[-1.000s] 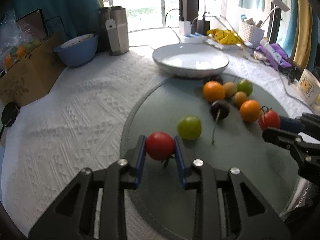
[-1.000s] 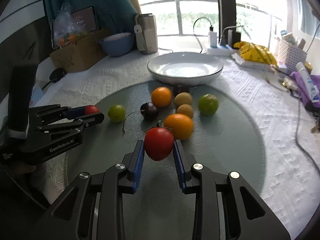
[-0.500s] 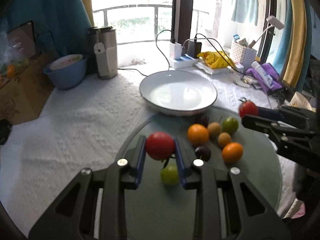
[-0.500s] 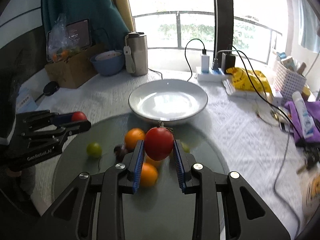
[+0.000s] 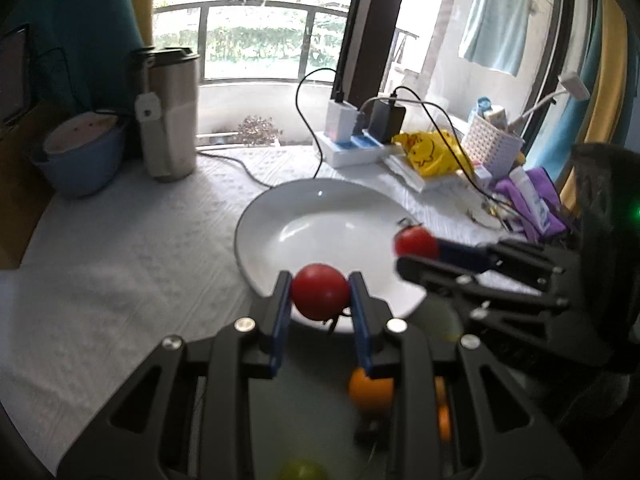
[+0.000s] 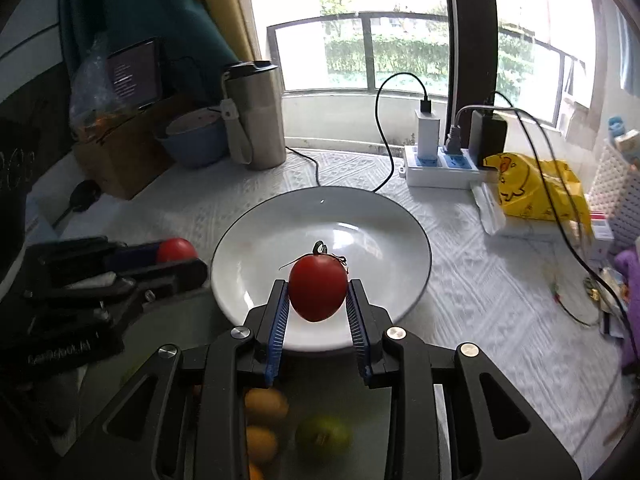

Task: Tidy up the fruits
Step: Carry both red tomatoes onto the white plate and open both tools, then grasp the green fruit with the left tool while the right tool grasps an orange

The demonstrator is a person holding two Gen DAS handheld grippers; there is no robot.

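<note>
1. The left gripper (image 5: 320, 300) pinches a red tomato (image 5: 320, 297) between its blue fingers (image 5: 279, 322); the fruit is near round, its stem end turned down toward the camera.
2. The right gripper (image 6: 318, 300) pinches a second tomato (image 6: 318, 293), long axis upright, calyx on top, pointed end down.
3. Both tomatoes hang over the near rim of the white plate (image 6: 384, 248) on the cloth-covered surface (image 6: 480, 280).
4. A second ago both were over the grey mat (image 5: 312, 408) beside the loose fruits (image 6: 324, 438); these now lie beneath the grippers.
5. Both grippers slant downward, side by side, aimed at the plate.
</note>
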